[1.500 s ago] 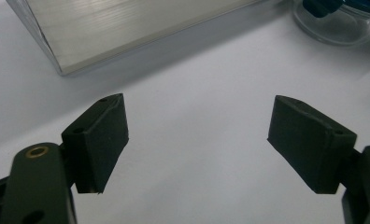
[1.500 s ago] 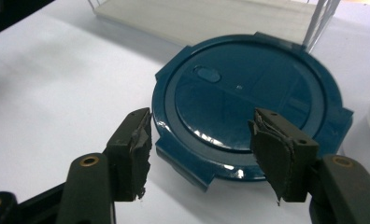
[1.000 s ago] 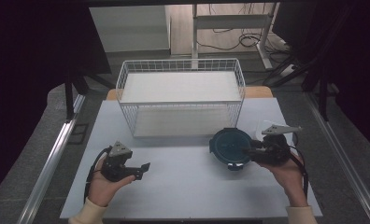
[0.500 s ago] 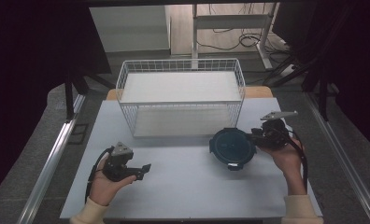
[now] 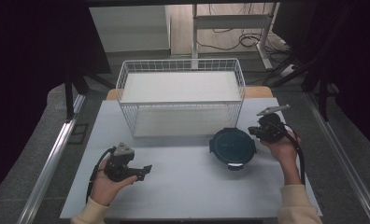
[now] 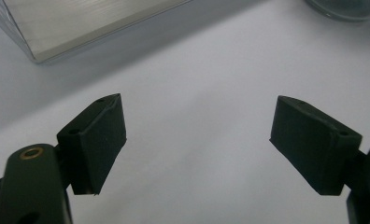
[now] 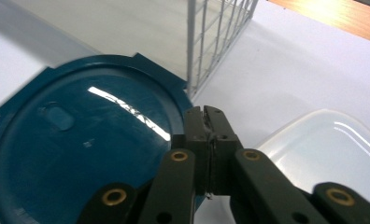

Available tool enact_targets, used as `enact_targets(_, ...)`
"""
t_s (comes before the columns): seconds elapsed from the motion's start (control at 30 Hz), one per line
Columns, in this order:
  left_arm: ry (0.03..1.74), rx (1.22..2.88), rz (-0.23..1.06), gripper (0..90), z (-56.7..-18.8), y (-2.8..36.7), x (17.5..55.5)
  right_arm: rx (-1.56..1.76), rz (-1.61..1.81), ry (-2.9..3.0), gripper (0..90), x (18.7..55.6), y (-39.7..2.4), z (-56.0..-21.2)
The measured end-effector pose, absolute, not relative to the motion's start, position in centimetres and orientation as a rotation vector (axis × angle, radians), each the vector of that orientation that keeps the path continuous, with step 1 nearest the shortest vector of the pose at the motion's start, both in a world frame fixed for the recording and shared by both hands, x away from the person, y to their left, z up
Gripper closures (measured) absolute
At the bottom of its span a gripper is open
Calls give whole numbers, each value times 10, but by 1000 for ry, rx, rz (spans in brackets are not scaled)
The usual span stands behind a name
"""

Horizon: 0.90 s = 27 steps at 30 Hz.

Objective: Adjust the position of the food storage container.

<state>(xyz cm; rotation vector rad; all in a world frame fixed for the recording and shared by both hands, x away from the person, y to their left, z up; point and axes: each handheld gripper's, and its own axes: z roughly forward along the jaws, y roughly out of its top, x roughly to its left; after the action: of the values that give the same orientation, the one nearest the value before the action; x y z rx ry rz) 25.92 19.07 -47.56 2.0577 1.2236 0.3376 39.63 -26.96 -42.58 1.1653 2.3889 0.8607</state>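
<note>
**Blue lid flat on table, right gripper just beside it**

Blue lid [image 5: 232, 148] lies flat toward the table's [image 5: 183, 186] right edge, just in front of the wire basket's [image 5: 181, 100] right front corner. Right gripper [image 5: 258, 131] sits beside the lid's right rim; its jaws have just been closing and now meet with nothing between them. Left gripper [image 5: 145, 170] near the front left corner, jaws wide apart, empty. Clear container [image 7: 332, 149] by the right gripper.

Left gripper [image 5: 145, 169] sits at lower left of the high view, jaws spread wide. Right gripper [image 5: 253, 130], centre right, has just closed, jaws together, nothing between.
</note>
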Motion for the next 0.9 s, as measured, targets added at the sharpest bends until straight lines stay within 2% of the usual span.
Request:
enact_targets(0.23,1228,2056,347,181,-476,191,259,1133,725,2397,894,413,-258,-438)
enact_targets(0.9,1228,2068,343,181,-479,191,260,1115,535,2402,897,415,-244,-452)
